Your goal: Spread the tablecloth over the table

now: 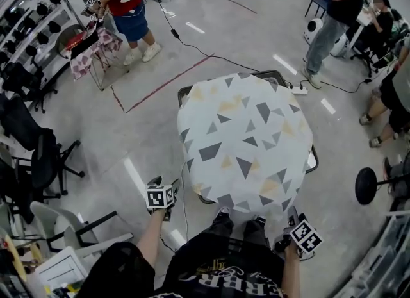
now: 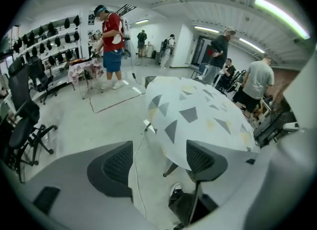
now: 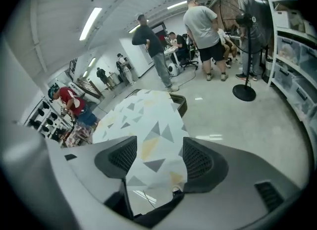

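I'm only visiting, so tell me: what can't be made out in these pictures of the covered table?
- Tabletop: every view, the tablecloth lies over it; only the table's dark rim shows in the head view.
- Dark items on the wall racks: head view, too small to name.
- The standing fan: head view, right edge cuts off everything past its base.

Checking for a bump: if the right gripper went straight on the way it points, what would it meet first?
Probably the tablecloth, near its front edge: it shows between the open jaws of the right gripper, though depth is unclear.
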